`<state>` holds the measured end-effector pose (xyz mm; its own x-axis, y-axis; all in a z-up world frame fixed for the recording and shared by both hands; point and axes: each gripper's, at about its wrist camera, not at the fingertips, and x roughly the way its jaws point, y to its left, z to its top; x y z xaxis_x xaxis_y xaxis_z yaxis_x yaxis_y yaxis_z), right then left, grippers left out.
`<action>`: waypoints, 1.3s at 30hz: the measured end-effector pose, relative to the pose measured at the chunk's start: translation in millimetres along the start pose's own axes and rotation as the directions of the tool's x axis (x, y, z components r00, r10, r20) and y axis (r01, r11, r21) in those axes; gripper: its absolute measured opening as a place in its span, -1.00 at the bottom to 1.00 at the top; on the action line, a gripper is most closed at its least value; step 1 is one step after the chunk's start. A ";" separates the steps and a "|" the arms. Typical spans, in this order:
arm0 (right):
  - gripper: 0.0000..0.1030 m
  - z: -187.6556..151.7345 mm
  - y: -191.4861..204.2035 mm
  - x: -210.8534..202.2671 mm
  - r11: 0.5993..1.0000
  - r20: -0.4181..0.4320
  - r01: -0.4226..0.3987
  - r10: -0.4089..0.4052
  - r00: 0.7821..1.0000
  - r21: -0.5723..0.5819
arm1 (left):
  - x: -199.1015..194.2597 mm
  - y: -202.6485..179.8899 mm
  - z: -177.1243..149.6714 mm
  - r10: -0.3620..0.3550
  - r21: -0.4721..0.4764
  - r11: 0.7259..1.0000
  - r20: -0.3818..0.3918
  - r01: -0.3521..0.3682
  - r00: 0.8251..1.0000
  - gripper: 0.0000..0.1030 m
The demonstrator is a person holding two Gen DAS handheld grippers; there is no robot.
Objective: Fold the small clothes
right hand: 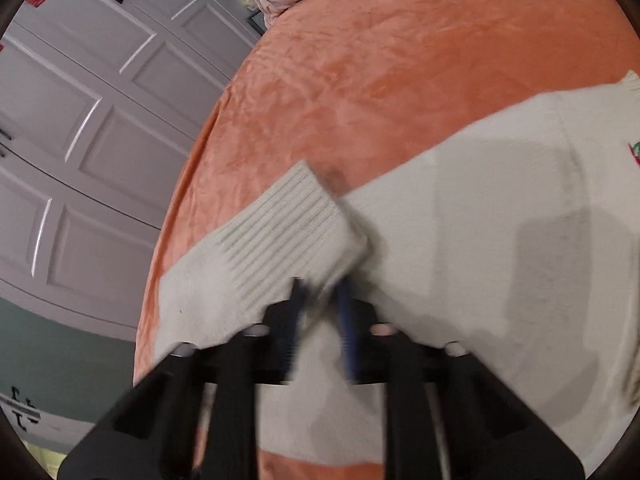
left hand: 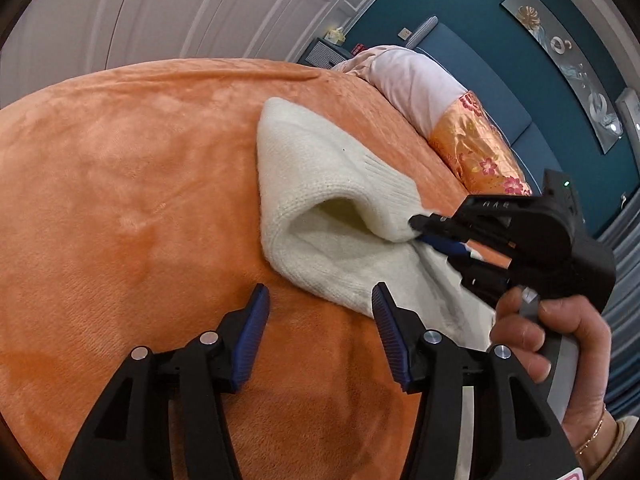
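Up close in the left wrist view, the left gripper [left hand: 320,304] hangs with its jaws spread wide and nothing between them, its blue pads [left hand: 256,320] poised over the orange bedspread [left hand: 120,200]. One pad sits right at the near edge of a cream knitted sweater [left hand: 320,184], though contact cannot be confirmed. The sweater lies on the bedspread toward its right side, with one ribbed cuff [left hand: 390,184] lifted so that the sleeve opens like a tunnel. The right gripper [left hand: 424,232] comes in from the right edge and is clamped on that cuff, and the person's right hand [left hand: 560,340] wraps its handle. Beyond the bed's far right corner lie a pale pink pillow [left hand: 412,76] and a floral orange pillow [left hand: 476,144] against a teal headboard wall [left hand: 480,12], while white panelled wardrobe doors [left hand: 160,8] run behind the far edge.

Seen from the right wrist view, which is blurred, the right gripper's jaws are drawn close together and pinch the ribbed cuff [right hand: 280,232], which folds back across the left finger. The sweater's body [right hand: 500,260] spreads flat across the bedspread [right hand: 400,60] toward the right edge, where a small red and green emblem [right hand: 634,154] shows. The wardrobe doors [right hand: 100,100] fill the left side.
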<state>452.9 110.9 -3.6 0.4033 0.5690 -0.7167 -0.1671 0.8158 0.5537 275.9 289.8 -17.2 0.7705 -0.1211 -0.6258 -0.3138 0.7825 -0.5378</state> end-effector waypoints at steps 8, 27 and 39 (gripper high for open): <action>-0.90 37.5 -20.8 -175.1 0.985 0.324 -0.053 0.105 0.940 -0.166 | -17.3 -11.8 5.1 -0.085 -0.024 0.996 -0.026 0.084 0.996 -0.01; -0.85 -87.9 -347.6 -293.4 0.956 0.304 0.206 -0.263 0.916 0.207 | 60.0 -168.0 -69.8 -0.159 0.051 0.983 -0.259 0.178 0.953 -0.01; -0.81 -54.4 -319.5 -284.4 0.978 0.338 0.050 -0.118 0.934 0.201 | 69.8 -152.4 -59.4 0.015 0.175 0.984 -0.166 0.015 0.986 -0.25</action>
<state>342.7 -305.9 0.2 0.7002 0.4004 -0.5910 0.0378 0.8060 0.5908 344.5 125.8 -12.5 0.6629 -0.2091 -0.7190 -0.2007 0.8755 -0.4397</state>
